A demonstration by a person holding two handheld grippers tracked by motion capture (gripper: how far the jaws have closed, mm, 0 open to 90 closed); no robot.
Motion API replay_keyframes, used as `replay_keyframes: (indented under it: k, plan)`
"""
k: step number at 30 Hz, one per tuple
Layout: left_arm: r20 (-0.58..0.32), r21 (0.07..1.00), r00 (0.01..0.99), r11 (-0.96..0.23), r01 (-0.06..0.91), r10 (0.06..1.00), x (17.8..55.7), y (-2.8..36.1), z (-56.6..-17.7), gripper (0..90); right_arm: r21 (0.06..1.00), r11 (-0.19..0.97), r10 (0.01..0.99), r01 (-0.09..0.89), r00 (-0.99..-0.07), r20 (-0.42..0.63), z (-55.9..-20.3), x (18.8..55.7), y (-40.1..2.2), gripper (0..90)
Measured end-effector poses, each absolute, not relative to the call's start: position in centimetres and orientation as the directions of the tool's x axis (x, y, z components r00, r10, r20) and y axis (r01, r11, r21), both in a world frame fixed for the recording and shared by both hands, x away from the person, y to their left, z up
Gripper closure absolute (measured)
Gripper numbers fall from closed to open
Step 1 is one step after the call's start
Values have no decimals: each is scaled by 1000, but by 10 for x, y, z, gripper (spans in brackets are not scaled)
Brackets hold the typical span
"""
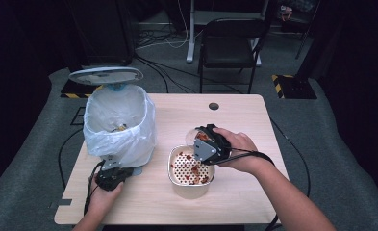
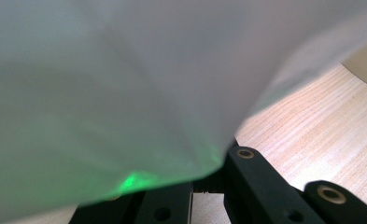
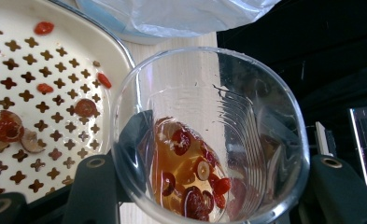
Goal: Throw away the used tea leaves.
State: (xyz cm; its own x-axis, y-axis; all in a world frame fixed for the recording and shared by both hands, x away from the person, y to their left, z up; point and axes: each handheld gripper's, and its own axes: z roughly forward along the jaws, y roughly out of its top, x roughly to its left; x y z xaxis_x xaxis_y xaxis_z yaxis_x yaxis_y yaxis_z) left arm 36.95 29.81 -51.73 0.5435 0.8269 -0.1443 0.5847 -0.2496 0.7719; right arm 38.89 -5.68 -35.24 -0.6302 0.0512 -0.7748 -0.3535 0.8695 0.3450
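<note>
A clear glass cup (image 1: 199, 134) (image 3: 209, 93) holds amber liquid with red berries and sliced pieces. My right gripper (image 1: 207, 142) (image 3: 218, 158) is shut on it and tips it over the far rim of a cream strainer basket (image 1: 174, 156) (image 3: 64, 84). Berries and slices lie scattered on the basket's perforated floor. At the left stands a bin lined with a white plastic bag (image 1: 119, 120) (image 2: 125, 93). My left gripper (image 1: 114, 169) (image 2: 204, 177) sits at the bin's base, jaws shut. The bag hangs over its tips, so I cannot tell whether they pinch anything.
The bin's round lid (image 1: 105, 75) stands open behind it. The wooden table (image 1: 234, 192) has a cable hole (image 1: 213, 106) near its far edge. A black chair (image 1: 230, 38) and floor cables lie beyond the table. Each gripper trails a cable off the near edge.
</note>
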Motion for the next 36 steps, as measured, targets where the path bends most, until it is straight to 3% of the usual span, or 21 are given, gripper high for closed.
replay_keyframes:
  k: [7,10,27,29,36]
  plan:
    - [-147,770,548,-252,586,824,370,298,-517,900,244,886,-33,-395,-578,-816,-358,384,-50,424]
    - [-147,770,548,-252,586,824,370,298,-517,900,155,891,-107,-426,-530,-841,-362,380,-46,424]
    - [-145,771,546,-251,585,825,370,298,-517,900,-85,865,-300,-494,-374,-877,-372,370,-36,423]
    - [-144,770,549,-255,584,823,369,298,-517,900,-151,857,-345,-493,-331,-878,-374,369,-36,423]
    - [-144,770,548,-254,585,824,369,298,-517,900,-200,835,-412,-513,-341,-845,-372,370,-35,422]
